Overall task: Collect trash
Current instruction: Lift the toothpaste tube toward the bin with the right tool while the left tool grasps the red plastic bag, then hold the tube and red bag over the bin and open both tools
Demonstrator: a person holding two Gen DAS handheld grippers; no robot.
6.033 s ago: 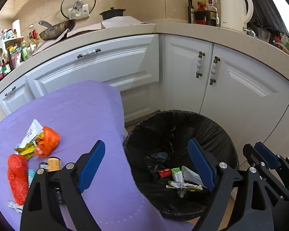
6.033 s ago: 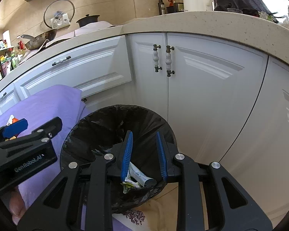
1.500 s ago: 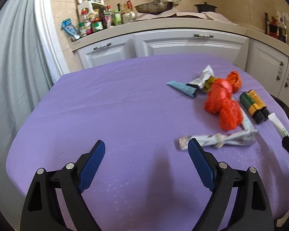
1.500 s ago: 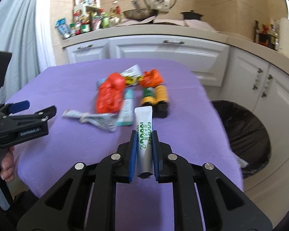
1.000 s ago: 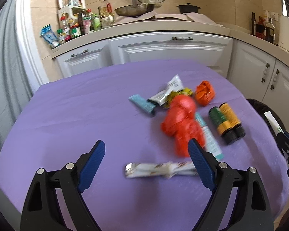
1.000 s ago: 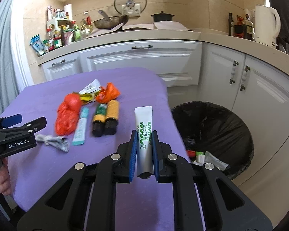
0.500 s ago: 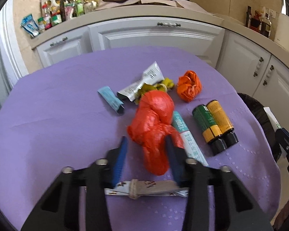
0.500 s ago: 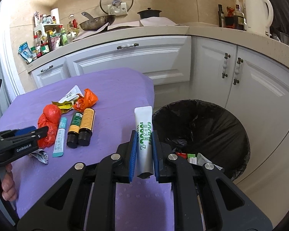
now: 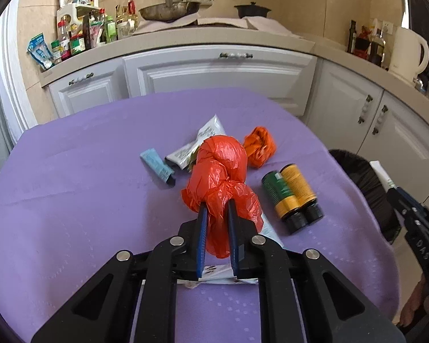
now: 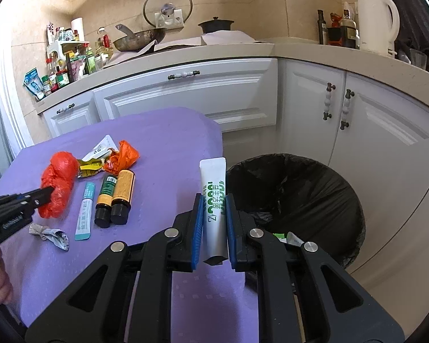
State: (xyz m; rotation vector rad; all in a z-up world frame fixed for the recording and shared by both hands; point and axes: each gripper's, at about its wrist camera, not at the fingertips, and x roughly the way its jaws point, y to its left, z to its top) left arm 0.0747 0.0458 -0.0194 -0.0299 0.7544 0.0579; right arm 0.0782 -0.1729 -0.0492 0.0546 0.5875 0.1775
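Beside bin (image 10: 354, 200) (right view only), tube (image 10: 213, 188)

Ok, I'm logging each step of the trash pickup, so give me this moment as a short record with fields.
left tool: jaws closing around the red plastic bag
right tool: shut on the white tube, near the bin
bin: black liner, some trash inside, beside the table
still on purple table: orange bag, two small bottles, blue packet, teal stick, crumpled wrapper
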